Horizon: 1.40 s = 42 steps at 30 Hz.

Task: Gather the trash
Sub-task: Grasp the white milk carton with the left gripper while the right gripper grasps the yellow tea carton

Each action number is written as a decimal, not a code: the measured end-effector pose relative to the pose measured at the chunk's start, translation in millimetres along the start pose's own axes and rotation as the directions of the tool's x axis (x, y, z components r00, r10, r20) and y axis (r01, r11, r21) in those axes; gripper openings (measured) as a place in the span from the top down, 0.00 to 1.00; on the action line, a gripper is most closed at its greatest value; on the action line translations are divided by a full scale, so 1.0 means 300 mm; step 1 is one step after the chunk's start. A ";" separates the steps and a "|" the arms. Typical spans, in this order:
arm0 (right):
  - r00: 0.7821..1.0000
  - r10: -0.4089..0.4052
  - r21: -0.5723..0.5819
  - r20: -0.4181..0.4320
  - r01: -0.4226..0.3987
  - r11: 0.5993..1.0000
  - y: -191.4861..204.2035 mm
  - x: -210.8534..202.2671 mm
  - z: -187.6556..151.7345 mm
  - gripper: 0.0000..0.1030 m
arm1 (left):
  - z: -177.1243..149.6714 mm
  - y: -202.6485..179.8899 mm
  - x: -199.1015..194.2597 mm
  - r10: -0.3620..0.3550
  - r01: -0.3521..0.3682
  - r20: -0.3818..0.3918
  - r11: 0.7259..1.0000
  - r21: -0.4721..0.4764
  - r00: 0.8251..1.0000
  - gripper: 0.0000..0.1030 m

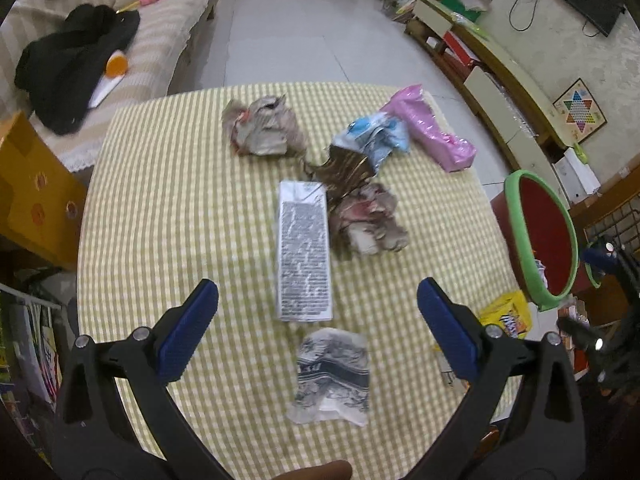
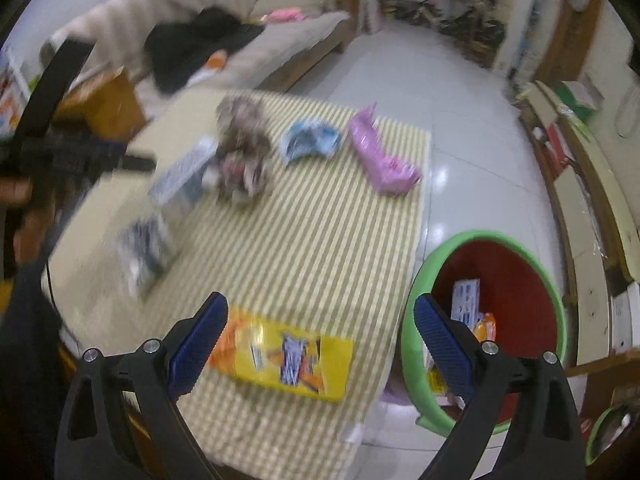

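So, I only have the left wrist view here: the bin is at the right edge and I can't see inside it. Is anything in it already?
Observer: Yes. The right wrist view looks into the red bin with the green rim; a white printed packet and an orange one lie inside.
Operator: And the yellow thing at the table edge?
Observer: A flat yellow wrapper on the checked tablecloth, just ahead of the right gripper.
Operator: Is that gripper holding anything?
Observer: No. Its jaws are open and empty, above the wrapper's near edge.
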State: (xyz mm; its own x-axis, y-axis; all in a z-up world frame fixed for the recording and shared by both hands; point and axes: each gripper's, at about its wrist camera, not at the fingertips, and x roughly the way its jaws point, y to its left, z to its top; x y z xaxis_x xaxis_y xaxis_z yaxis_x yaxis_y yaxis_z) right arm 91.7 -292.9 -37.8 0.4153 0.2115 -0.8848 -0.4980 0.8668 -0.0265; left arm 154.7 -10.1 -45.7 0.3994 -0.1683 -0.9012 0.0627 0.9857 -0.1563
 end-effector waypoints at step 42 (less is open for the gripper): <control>0.971 -0.002 -0.058 -0.238 -0.012 0.998 0.033 0.416 -0.020 0.34 | 0.023 0.052 0.257 0.033 -0.034 -0.103 0.999 -0.010 0.994 0.05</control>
State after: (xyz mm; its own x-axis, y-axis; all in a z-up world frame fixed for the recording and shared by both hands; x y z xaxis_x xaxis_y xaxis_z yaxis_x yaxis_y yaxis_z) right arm 134.0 -260.8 -151.2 0.2233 0.0962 -0.9700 -0.5464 0.8364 -0.0429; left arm 192.9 -7.7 -114.9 0.3048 -0.1354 -0.9427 0.0394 0.9908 -0.1296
